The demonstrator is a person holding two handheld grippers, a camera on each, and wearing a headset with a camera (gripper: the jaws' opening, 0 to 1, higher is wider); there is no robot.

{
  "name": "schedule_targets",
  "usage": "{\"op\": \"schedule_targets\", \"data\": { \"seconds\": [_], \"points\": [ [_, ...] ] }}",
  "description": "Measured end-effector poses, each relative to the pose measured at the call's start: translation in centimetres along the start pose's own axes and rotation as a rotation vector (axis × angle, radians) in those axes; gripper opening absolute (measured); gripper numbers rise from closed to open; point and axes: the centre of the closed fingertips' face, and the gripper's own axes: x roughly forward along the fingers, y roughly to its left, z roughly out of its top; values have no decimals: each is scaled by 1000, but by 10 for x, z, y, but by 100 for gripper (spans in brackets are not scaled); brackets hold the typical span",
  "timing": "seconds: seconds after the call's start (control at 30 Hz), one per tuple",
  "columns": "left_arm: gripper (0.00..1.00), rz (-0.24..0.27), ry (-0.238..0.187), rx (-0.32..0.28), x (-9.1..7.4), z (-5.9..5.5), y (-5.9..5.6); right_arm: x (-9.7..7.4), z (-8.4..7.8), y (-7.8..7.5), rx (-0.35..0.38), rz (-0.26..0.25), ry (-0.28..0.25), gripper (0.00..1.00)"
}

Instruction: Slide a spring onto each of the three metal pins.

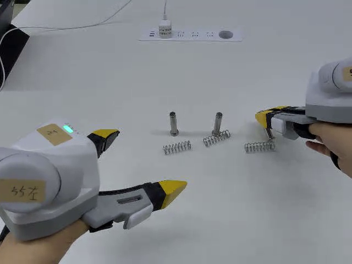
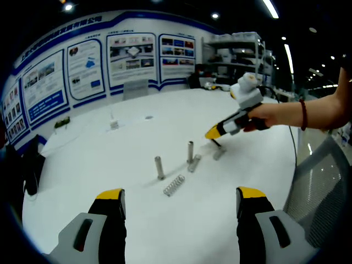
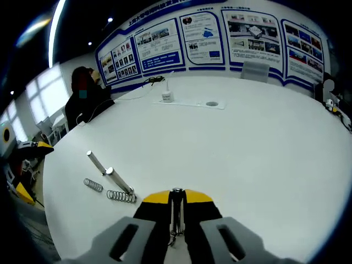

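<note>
A tan label (image 1: 22, 191) on the left tongs (image 1: 140, 161) reads "55左".

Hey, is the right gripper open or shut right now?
Shut: the right gripper has its yellow fingers closed on a metal pin held upright between them.

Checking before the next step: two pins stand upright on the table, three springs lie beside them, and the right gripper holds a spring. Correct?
No: the right gripper is shut on the third pin, not a spring; the right gripper view shows it. Two pins do stand upright on the table, three springs beside them.
</note>
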Motion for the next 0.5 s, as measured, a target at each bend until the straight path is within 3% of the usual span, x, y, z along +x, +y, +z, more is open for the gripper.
{"op": "schedule_targets", "data": {
  "seconds": [0.5],
  "points": [
    [84, -6, -28, -3, -4, 6, -4, -18, 5, 1, -53, -20, -11, 9]
  ]
}}
